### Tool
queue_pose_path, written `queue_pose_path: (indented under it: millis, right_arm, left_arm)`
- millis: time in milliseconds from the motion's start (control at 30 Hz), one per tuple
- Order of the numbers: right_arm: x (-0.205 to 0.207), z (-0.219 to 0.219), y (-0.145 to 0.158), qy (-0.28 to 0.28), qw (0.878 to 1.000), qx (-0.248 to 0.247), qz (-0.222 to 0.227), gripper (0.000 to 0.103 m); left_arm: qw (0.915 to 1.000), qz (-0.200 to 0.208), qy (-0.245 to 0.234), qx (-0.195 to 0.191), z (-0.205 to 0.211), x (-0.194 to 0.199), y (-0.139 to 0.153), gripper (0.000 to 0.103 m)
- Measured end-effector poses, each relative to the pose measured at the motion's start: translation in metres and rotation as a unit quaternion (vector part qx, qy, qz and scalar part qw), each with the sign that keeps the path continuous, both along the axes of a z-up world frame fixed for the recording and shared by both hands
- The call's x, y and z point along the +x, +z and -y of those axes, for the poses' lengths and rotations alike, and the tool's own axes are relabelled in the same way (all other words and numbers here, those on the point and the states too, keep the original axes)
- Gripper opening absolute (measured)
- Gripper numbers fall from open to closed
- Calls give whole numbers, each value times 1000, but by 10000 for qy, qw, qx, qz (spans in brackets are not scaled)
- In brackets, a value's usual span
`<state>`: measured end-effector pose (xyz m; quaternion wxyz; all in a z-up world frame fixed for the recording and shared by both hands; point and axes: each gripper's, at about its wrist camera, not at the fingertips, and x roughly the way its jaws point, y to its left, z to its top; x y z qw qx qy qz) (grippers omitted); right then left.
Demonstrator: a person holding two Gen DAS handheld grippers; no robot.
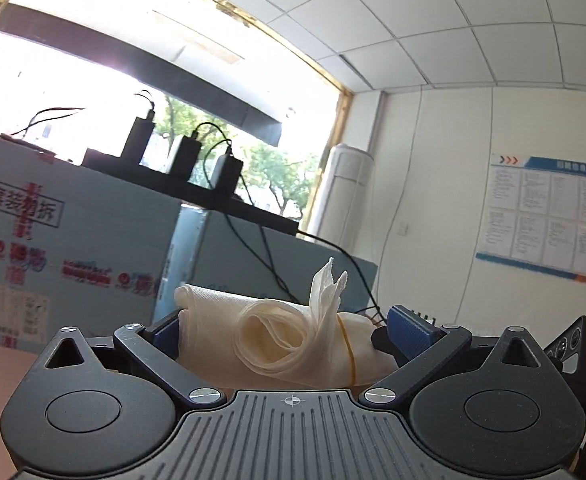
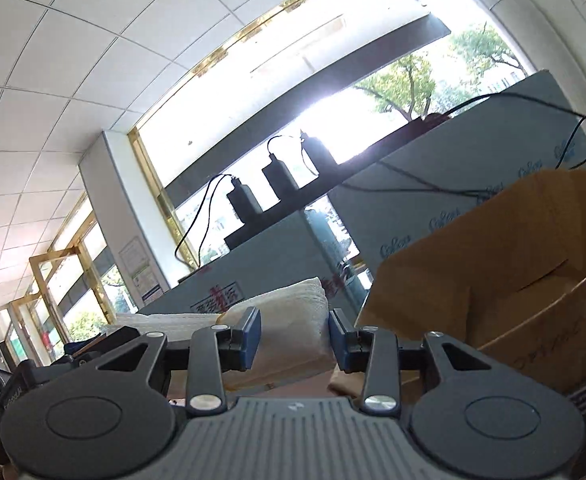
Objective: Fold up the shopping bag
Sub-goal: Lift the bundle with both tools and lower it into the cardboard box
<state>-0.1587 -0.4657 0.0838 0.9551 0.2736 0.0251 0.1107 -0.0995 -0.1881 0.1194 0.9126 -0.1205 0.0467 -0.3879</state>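
The shopping bag (image 1: 277, 340) is a cream, mesh-like fabric rolled into a bundle, with a thin yellow rubber band around its right part. In the left wrist view it lies between the blue pads of my left gripper (image 1: 289, 336), whose jaws stand wide apart around it. In the right wrist view the bag (image 2: 293, 332) sits between the blue pads of my right gripper (image 2: 294, 338), which is closed on its end. Both grippers are raised and tilted up toward the ceiling. The other gripper's body shows at the left edge of the right wrist view.
Large blue-grey cartons (image 1: 73, 248) with red print stand behind, topped by a black shelf with chargers and cables (image 1: 181, 160). A brown cardboard box (image 2: 513, 264) is close on the right. A white air conditioner (image 1: 345, 192) and a wall poster (image 1: 549, 216) are at the back.
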Motion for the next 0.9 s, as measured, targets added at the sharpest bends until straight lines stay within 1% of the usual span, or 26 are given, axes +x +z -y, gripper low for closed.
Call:
queue_pose_path:
  millis: [100, 167, 233, 333, 433, 533, 600, 667, 700, 767, 867, 900]
  right_arm:
    - [11, 31, 8, -422, 9989, -204, -26, 44]
    - [22, 49, 10, -647, 9973, -307, -183, 45]
    - [37, 65, 8, -820, 9952, -382, -385, 45]
    - [60, 86, 2, -969, 9913, -351, -815, 48]
    - [81, 100, -7, -1047, 9860, -385, -1236, 48]
    - [101, 106, -11, -990, 9787, -627, -1684, 49]
    - [114, 103, -12, -986, 9711, -884, -1984, 51]
    - [120, 100, -13, -977, 9633, -1117, -2237, 52]
    - [120, 99, -14, -969, 9598, -1217, -2338, 53]
    - [122, 97, -16, -899, 9541, -1374, -2503, 54]
    - [114, 93, -19, -832, 9507, -1445, -2614, 57]
    - [113, 91, -18, -859, 9494, -1484, -2631, 59]
  left_arm:
    - [9997, -86, -232, 66, 41, 26, 3, 102]
    - [9991, -182, -355, 147, 62, 41, 2, 102]
    - [9981, -291, -425, 338, 85, 56, 0, 102]
    - [9945, -401, -552, 796, 116, 73, -4, 102]
    - [9858, -633, -669, 1407, 141, 86, -8, 102]
    - [9694, -704, -791, 2213, 158, 92, -10, 102]
    - [9577, -772, -927, 2614, 166, 95, -13, 102]
    - [9470, -802, -1053, 2925, 173, 100, -16, 102]
    - [9453, -788, -1098, 2969, 172, 101, -18, 102]
    - [9447, -743, -1032, 3024, 170, 101, -18, 103]
    - [9411, -702, -954, 3166, 169, 101, -21, 102]
    - [9421, -647, -938, 3155, 166, 99, -23, 102]
